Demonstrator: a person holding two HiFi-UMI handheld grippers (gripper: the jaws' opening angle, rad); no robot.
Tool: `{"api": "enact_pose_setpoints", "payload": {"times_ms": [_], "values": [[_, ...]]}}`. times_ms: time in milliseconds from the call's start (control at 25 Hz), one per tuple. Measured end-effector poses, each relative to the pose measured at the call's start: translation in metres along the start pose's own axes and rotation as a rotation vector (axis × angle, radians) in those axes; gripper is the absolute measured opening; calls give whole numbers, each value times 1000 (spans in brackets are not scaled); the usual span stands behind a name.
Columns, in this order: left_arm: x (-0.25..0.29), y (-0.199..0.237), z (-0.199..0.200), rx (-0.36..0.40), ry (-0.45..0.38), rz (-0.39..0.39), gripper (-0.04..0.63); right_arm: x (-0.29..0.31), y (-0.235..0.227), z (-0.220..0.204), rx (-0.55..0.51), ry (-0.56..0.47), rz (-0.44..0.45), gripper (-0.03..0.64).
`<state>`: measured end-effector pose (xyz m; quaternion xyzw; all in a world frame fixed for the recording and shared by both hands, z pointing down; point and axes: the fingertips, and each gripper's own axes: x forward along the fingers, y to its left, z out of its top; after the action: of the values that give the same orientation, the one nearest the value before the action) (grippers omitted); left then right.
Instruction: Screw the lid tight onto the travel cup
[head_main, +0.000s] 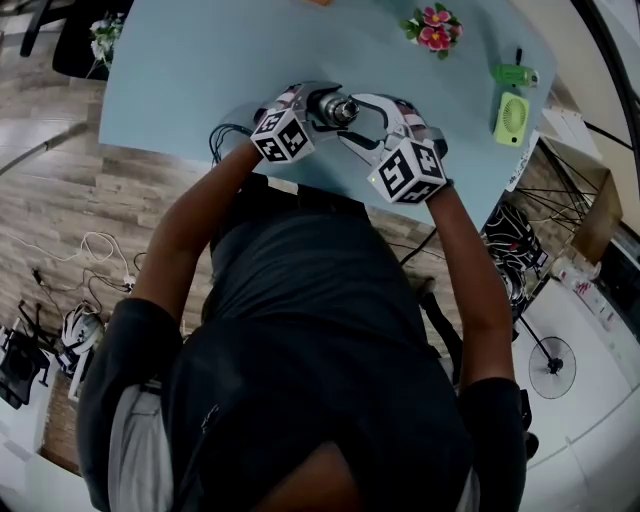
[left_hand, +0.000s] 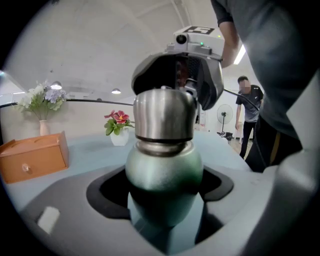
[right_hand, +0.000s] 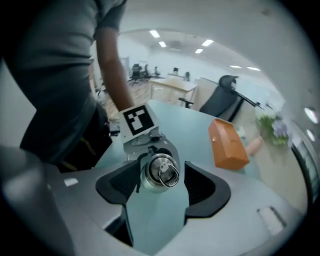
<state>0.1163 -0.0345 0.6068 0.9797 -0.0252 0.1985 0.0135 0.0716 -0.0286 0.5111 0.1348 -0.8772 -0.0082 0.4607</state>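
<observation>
The travel cup (head_main: 335, 108) is held just above the light blue table (head_main: 190, 70) near its front edge. In the left gripper view its green body (left_hand: 162, 175) fills the gap between the jaws, with the steel lid (left_hand: 164, 117) sitting on top. My left gripper (left_hand: 162, 205) is shut on the green body. My right gripper (head_main: 352, 118) faces the lid end-on; the lid (right_hand: 161, 172) with its ring lies between the jaws. A narrow gap shows between the lid and the right pad (right_hand: 200, 187), so the right gripper (right_hand: 160, 186) stands open around it.
An orange box (right_hand: 227, 142) and a vase of white flowers (left_hand: 42, 102) stand across the table. A pot of pink flowers (head_main: 433, 27) and a green fan (head_main: 512, 118) are at the far right. A person (left_hand: 248, 115) stands in the background. Cables lie on the floor at left.
</observation>
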Motion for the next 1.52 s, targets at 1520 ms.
{"api": "enact_pose_setpoints", "payload": {"times_ms": [1520], "values": [[-1, 1, 0, -4, 4, 32, 430, 11, -21, -2, 773, -97, -421, 235]]}}
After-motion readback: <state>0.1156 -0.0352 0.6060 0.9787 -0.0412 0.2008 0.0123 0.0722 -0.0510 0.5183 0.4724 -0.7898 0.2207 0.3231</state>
